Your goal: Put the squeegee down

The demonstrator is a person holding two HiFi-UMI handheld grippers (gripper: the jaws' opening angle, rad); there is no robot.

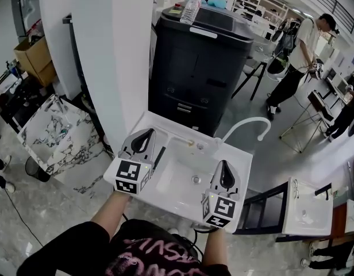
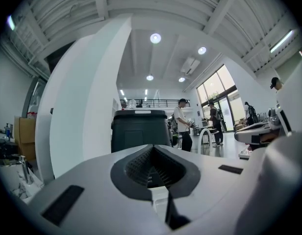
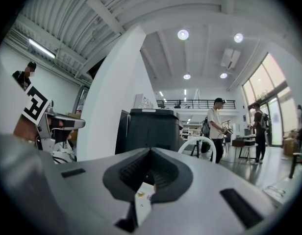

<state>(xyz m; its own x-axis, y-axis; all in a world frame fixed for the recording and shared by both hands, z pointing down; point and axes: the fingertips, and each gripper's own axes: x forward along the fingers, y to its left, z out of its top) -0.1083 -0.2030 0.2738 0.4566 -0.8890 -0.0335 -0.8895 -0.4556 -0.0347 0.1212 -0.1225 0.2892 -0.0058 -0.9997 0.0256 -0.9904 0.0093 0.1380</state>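
A thin dark squeegee (image 1: 159, 157) lies on the left ledge of the white sink (image 1: 183, 203), just right of my left gripper and apart from it. My left gripper (image 1: 149, 133) hovers over that ledge with its jaws together and nothing between them. In the left gripper view the left gripper (image 2: 152, 147) points level at the black cabinet. Over the basin's right side, my right gripper (image 1: 224, 164) is also shut and empty. The right gripper view shows the right gripper (image 3: 151, 151) shut, with the left gripper's marker cube at its left.
A white curved faucet (image 1: 247, 123) rises at the sink's far right corner. A black cabinet (image 1: 200, 68) with a water bottle (image 1: 190, 7) stands behind the sink, beside a white pillar (image 1: 108, 50). Other sinks (image 1: 53, 132) (image 1: 306, 209) flank it. A person (image 1: 297, 56) stands far right.
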